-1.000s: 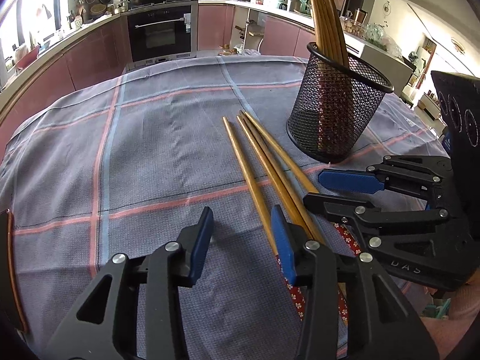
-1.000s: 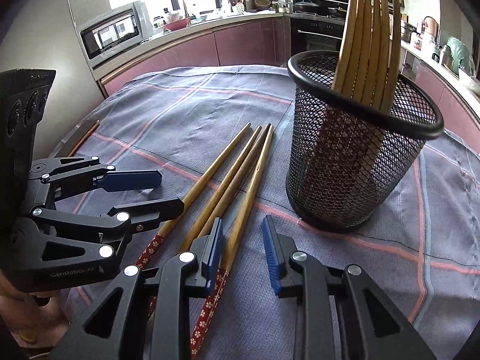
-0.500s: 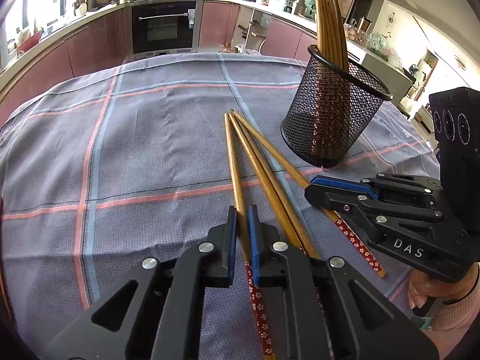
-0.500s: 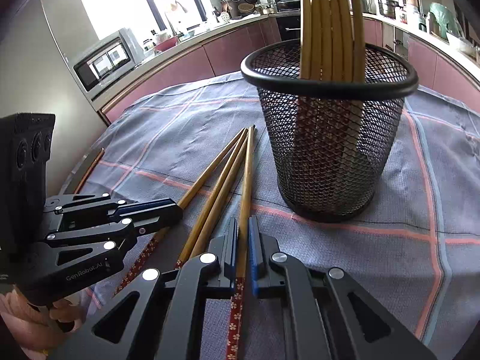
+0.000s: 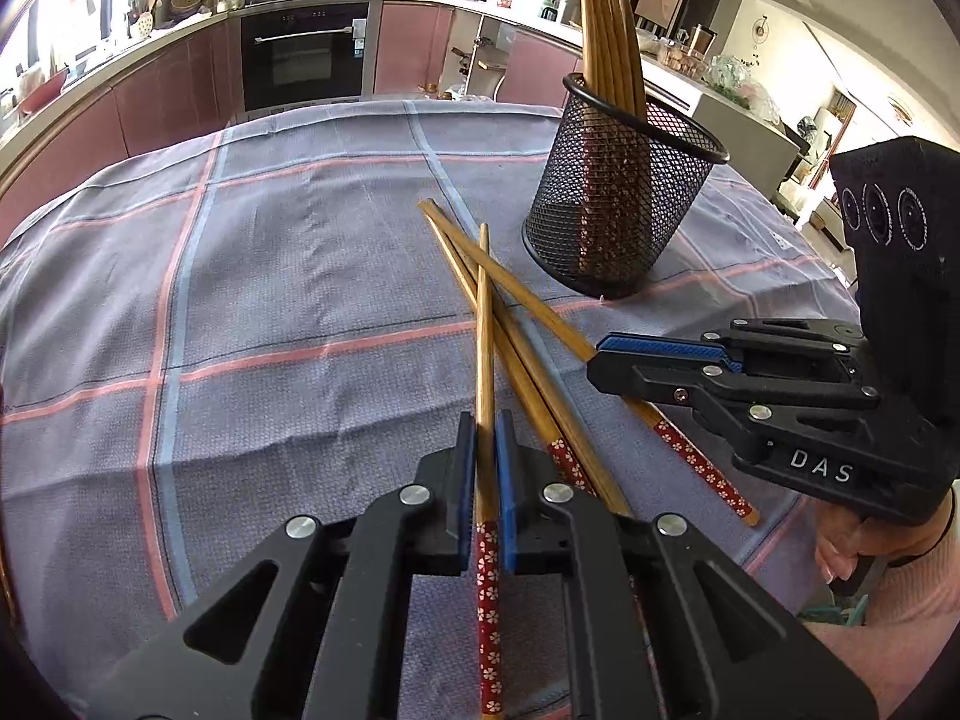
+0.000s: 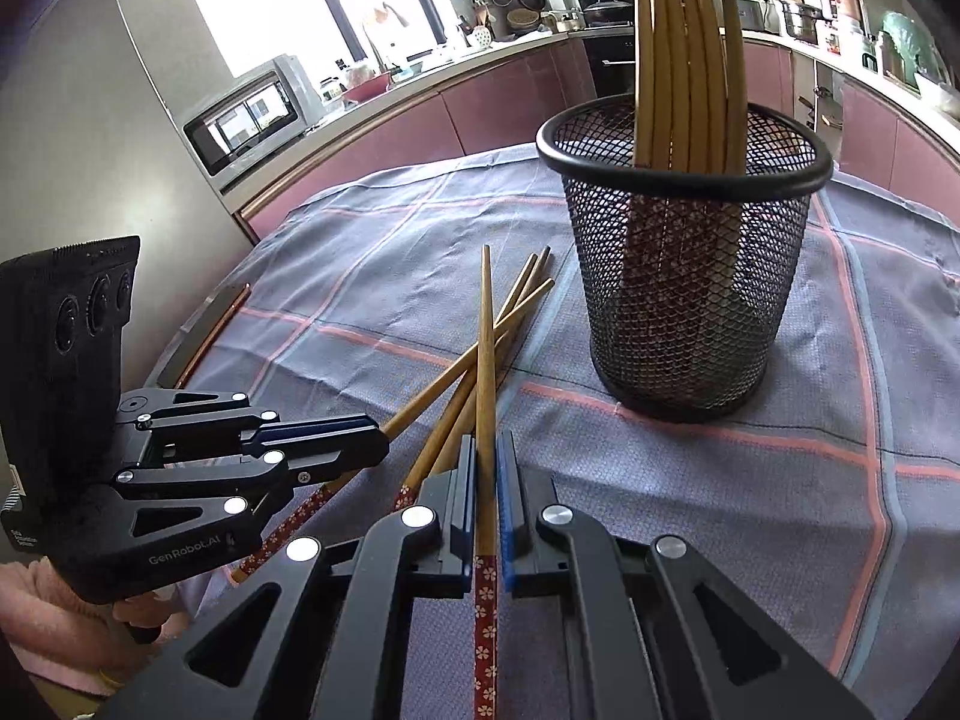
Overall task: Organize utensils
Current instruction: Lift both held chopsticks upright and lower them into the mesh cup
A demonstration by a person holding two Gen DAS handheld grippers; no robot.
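Observation:
My left gripper point(image 5: 486, 450) is shut on a wooden chopstick point(image 5: 483, 330) with a red flowered end, lifted and crossing over the others. My right gripper point(image 6: 487, 471) is shut on another such chopstick point(image 6: 485, 348), also raised. Two more chopsticks point(image 5: 534, 312) lie on the cloth between the grippers. A black mesh cup point(image 5: 618, 198) holding several chopsticks stands upright beyond them; it also shows in the right wrist view point(image 6: 684, 276). The right gripper shows in the left view point(image 5: 606, 360), the left gripper in the right view point(image 6: 372, 444).
A grey tablecloth point(image 5: 270, 300) with pink and blue stripes covers the round table. Kitchen counters, an oven point(image 5: 306, 60) and a microwave point(image 6: 252, 114) stand behind. The table edge is near, at the bottom of both views.
Both grippers went from open to shut, each on a chopstick, then lifted their chopsticks so they tilt up and cross over those still lying on the cloth.

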